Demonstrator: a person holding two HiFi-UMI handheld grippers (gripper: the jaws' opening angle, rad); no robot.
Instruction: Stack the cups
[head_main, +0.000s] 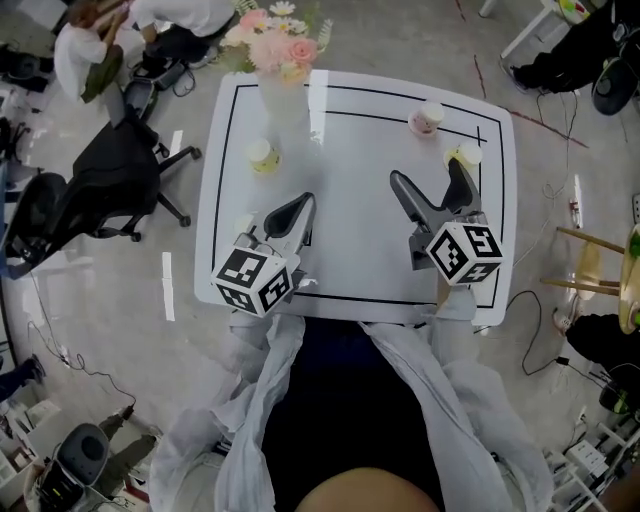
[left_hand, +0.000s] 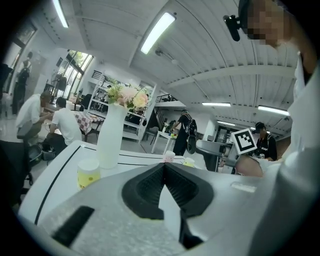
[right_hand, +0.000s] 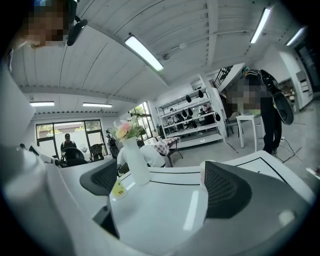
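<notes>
Three paper cups stand apart on the white table (head_main: 350, 250): a yellow cup (head_main: 263, 155) at the left near the vase, a pink cup (head_main: 427, 118) at the far right, and a second yellow cup (head_main: 466, 154) partly behind my right gripper. My left gripper (head_main: 303, 205) is shut and empty, a little short of the left yellow cup (left_hand: 88, 171). My right gripper (head_main: 428, 172) is open with nothing between its jaws. In the right gripper view the left yellow cup (right_hand: 118, 189) shows by the left jaw, and a sliver of a cup (right_hand: 202, 175) peeks from behind the right jaw.
A tall white vase (head_main: 283, 95) of pink flowers stands at the table's far left edge. Office chairs (head_main: 120, 170) and seated people are off the table's left side. Cables and bags lie on the floor to the right.
</notes>
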